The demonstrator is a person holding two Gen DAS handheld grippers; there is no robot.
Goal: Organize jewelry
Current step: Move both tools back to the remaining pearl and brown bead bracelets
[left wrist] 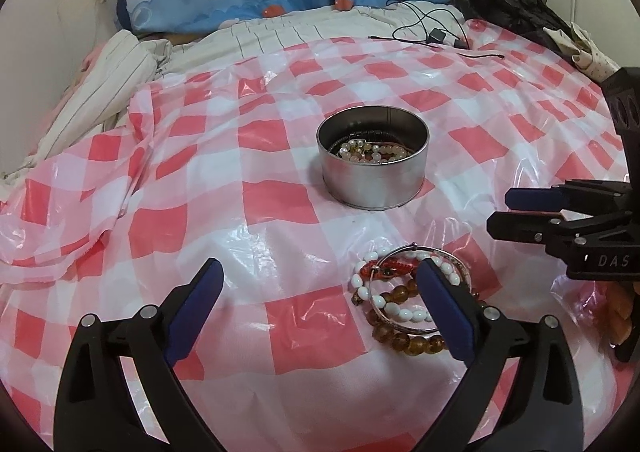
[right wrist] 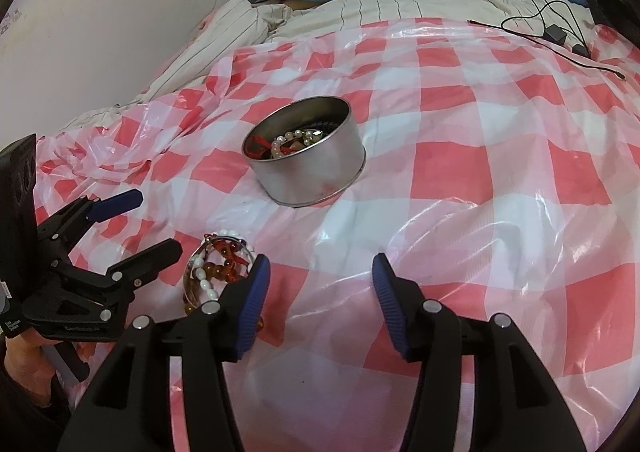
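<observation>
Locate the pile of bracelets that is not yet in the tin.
The bracelet pile lies on the checked plastic sheet, nearer the cameras than the round tin, beside the open left gripper's right finger.

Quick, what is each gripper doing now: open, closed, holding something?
Left gripper: open, holding nothing, beside the bracelets.
Right gripper: open, holding nothing.

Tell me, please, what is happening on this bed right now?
A person is sorting jewelry with a handheld gripper in each hand. A round tin on the checked plastic sheet already holds beaded pieces. A pile of bracelets lies on the sheet nearer the grippers. The left gripper is open beside the pile, one of its fingers over it, holding nothing. The right gripper is open too and empty, just right of the pile.
</observation>
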